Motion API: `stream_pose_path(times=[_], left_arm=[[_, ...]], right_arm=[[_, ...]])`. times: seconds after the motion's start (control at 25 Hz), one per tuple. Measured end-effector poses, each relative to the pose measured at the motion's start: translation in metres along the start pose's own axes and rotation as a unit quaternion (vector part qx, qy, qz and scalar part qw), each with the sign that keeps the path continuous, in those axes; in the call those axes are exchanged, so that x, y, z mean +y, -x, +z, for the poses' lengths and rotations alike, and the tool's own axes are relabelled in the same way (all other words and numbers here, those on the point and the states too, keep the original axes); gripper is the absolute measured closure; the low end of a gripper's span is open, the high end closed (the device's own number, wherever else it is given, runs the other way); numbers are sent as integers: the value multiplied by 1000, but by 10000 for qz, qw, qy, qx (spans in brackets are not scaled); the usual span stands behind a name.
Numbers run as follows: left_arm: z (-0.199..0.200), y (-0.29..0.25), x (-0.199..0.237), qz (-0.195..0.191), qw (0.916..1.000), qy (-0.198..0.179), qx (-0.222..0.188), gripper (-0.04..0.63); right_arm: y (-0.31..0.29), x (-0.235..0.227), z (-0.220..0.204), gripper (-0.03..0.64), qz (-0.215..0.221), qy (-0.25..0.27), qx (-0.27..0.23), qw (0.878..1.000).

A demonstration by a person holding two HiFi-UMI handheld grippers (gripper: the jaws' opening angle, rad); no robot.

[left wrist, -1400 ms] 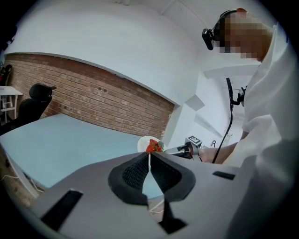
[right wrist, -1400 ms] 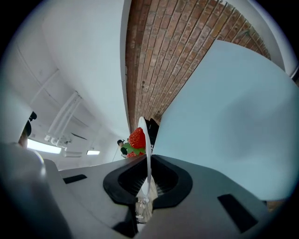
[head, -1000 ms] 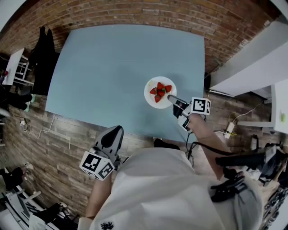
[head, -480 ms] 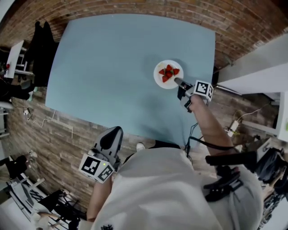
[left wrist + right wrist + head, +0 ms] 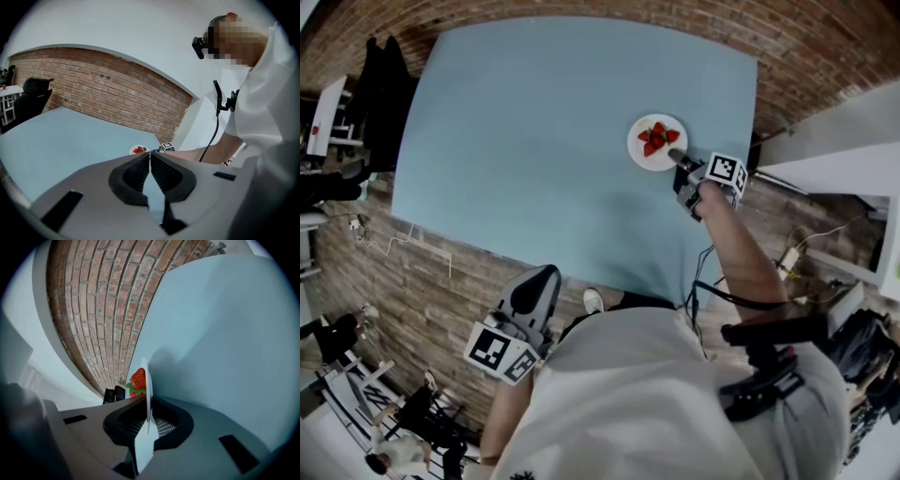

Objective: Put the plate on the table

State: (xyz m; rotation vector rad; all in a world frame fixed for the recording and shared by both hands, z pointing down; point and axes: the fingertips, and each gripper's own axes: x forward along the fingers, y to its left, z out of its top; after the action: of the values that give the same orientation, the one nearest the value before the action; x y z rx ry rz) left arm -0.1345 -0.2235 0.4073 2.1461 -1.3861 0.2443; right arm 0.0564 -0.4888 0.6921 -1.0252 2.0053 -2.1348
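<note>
**Plate clamped by right gripper over far right of table**

- The plate (image 5: 641, 156) is seen near the table's far right corner, over the light blue table (image 5: 534, 141). It is white and round, with strawberries (image 5: 654, 138) piled at its middle.
- The right gripper (image 5: 675, 156) is clamped on the plate's near rim. In the right gripper view the rim (image 5: 146, 380) is seen edge-on between the two pads, which are pressed onto it from both sides (image 5: 148, 401). A strawberry (image 5: 138, 379) shows just past the jaws on the plate's upper face.
- The plate's underside is faced toward the table top and a shadow is cast on the surface beside it. Contact between plate and table cannot be confirmed from any view.
- The left gripper (image 5: 546, 274) is held off the table's near edge, close to the person's torso. Its jaws are brought together with nothing between them, as seen in the left gripper view (image 5: 150, 157).
- From the left gripper view the plate (image 5: 139, 150) is visible far off at table level, in front of the brick wall (image 5: 117, 98), with the right forearm (image 5: 201, 153) stretched toward it.
</note>
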Motion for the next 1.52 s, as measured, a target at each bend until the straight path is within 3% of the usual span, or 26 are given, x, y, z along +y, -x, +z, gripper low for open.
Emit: stream_pose_path(times=[0.12, 0.28, 0.44, 0.52, 0.76, 0.96, 1.2, 1.36, 1.52], left_arm=[[-1, 4, -2, -45, 10000, 1, -14, 581], [-3, 8, -10, -149, 9999, -49, -57, 581], [-1, 10, -16, -277, 9995, -102, -102, 581], [-1, 12, -18, -339, 9993, -128, -133, 581], [-3, 20, -22, -408, 9987, -241, -197, 581], [-6, 30, -21, -355, 9988, -238, -253, 581], [-10, 43, -21, -288, 9988, -200, -336, 581], [-16, 55, -18, -260, 9989, -120, -379, 583], [-20, 65, -18, -250, 9988, -143, -407, 581]], right_arm=[[1, -5, 0, 588, -282, 4, -28, 9996], [-5, -12, 5, 583, -516, 439, 9, 9977], [-7, -5, 5, 499, -927, 919, 67, 9914], [-9, -1, 4, 451, -1131, 1247, 133, 9856], [-10, 0, -1, 443, -1850, 2182, 246, 9579], [-10, -1, -2, 443, -2183, 2690, 283, 9376], [-9, -1, -4, 436, -2398, 3130, 302, 9185], [-8, 0, -12, 360, -2262, 3170, 391, 9202], [-3, -2, -15, 350, -2224, 3134, 395, 9224]])
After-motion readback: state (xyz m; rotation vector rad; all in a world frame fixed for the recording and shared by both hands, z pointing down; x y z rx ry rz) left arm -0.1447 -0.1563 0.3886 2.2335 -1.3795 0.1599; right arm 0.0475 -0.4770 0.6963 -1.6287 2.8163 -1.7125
